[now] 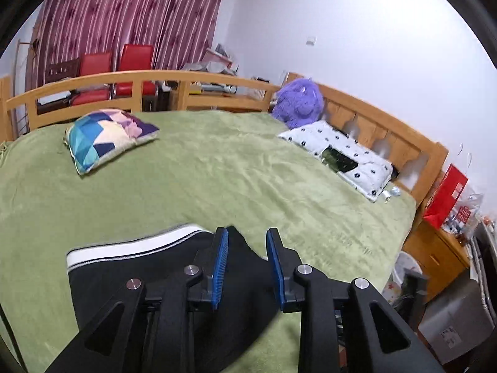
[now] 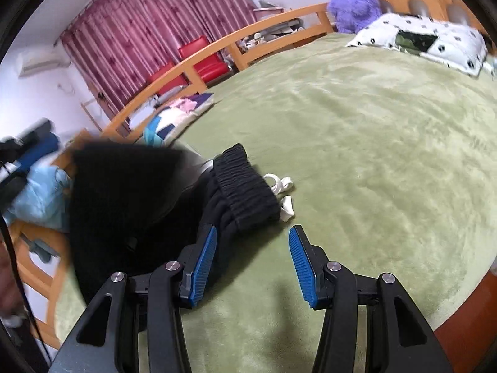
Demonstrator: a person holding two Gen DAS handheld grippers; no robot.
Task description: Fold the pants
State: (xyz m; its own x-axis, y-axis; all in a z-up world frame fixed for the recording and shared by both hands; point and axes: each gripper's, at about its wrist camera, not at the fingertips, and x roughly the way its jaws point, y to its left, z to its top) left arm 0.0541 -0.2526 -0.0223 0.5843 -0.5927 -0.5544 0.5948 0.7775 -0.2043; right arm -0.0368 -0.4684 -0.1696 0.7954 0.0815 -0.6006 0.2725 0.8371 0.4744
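Note:
Black pants (image 1: 124,279) with a white stripe along the leg lie on the green bed cover (image 1: 217,171). My left gripper (image 1: 247,239) is open, its blue pads (image 1: 221,258) either side of a corner of the black cloth. In the right wrist view the pants (image 2: 130,205) lie bunched, with the ribbed waistband (image 2: 245,186) and white drawstrings (image 2: 284,192) showing. My right gripper (image 2: 253,242) is open and empty, just in front of the waistband; its left pad (image 2: 205,261) is over the cloth. A blurred black fold hangs at the left.
A patchwork cushion (image 1: 105,136), a white patterned pillow (image 1: 341,155) and a purple plush toy (image 1: 298,102) lie on the bed. A wooden bed rail (image 1: 139,84) runs behind, with red chairs (image 1: 124,71) and curtains beyond. A nightstand (image 1: 435,248) stands at the right.

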